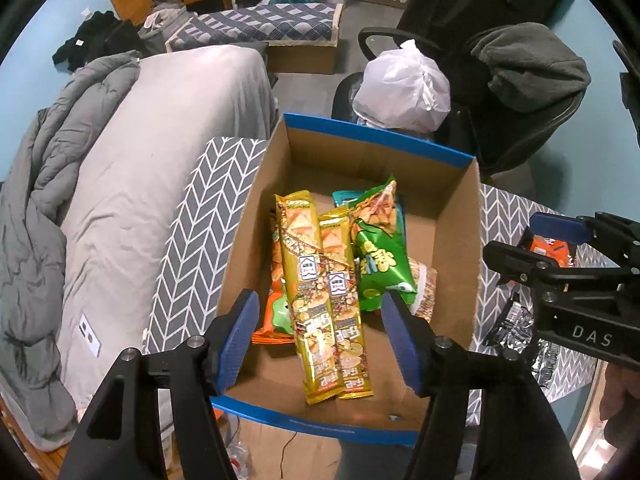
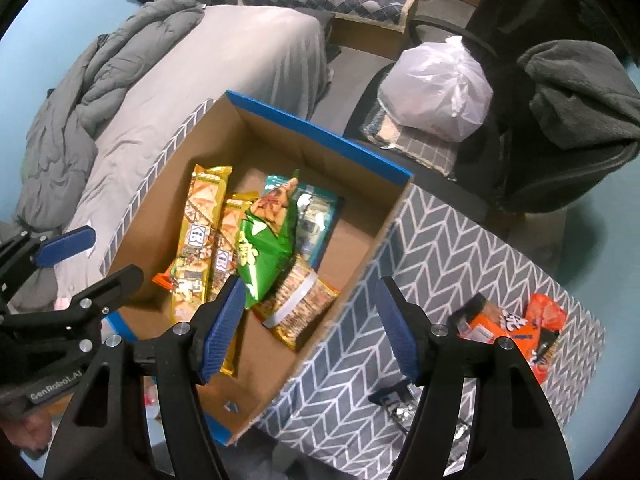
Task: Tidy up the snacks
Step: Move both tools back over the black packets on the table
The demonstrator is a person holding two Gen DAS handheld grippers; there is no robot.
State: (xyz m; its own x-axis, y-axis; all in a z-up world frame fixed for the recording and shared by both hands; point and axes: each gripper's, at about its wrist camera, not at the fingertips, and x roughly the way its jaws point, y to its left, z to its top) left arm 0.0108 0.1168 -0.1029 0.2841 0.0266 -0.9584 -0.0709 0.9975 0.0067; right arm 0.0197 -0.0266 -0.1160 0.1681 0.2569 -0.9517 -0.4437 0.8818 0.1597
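The orange snack packet (image 2: pixel 516 322) lies on the patterned cloth well right of the cardboard box (image 2: pixel 352 256), outside it, its long axis running roughly across your view. Your right gripper (image 2: pixel 312 320) is the nearer one, jaws spread and empty; reach right. Your left gripper (image 1: pixel 320 332), also spread and empty, hangs over the box.

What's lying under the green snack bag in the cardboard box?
The green snack bag overlaps a brown-patterned cracker pack and a teal pouch; anything beneath them is hidden.
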